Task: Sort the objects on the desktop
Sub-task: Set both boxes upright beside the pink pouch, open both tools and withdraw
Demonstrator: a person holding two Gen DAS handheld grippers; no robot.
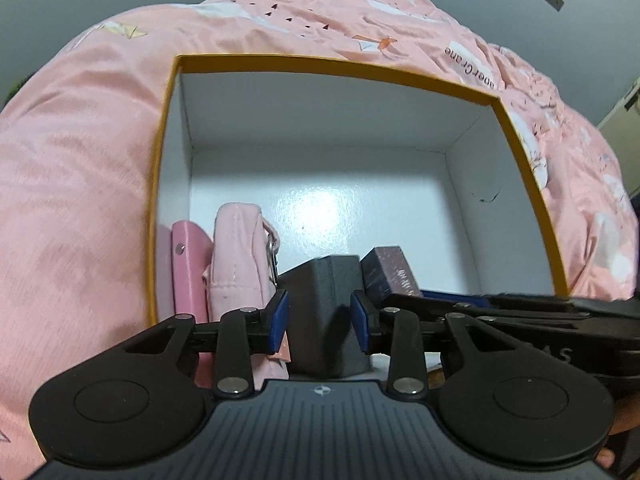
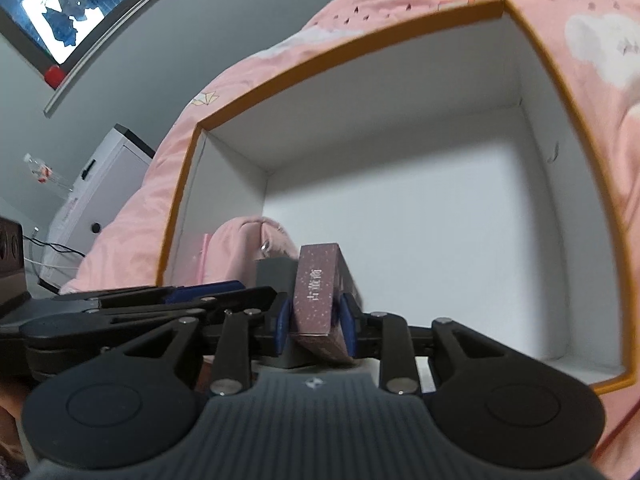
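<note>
Black linkage arms and the ribbed housing of the left gripper [image 1: 320, 316] fill the bottom of the left wrist view, pitched steeply down into the box [image 1: 164, 128]. Its blue pads [image 1: 280, 318] are set at a medium width on either side of a dark grey case [image 1: 326, 300], which stands upright between them; whether the pads actually press on it cannot be told, since a sliver of gap seems visible on each side. At 9 o'clock from the grey case a pale pink pouch [image 1: 240, 260] stands on end, and further toward 9 a glossy pink wallet [image 1: 188, 268] is leaned against the box's left wall.

At 3 o'clock the right gripper [image 2: 316, 320] is seen entering sideways, also angled down. In the right wrist view its pads [image 2: 348, 324] are held narrow around a purple speckled carton [image 2: 316, 292], tilted with its top toward 1 o'clock; both pads appear to touch its sides (the carton's lower end looks set on or just above the box floor, hard to tell).

All four items are grouped at the near left part of the white interior; the orange rim is surrounded by a pink quilt [image 1: 80, 160]. A fingertip [image 1: 604, 458] is glimpsed at 5 o'clock in the left view.
</note>
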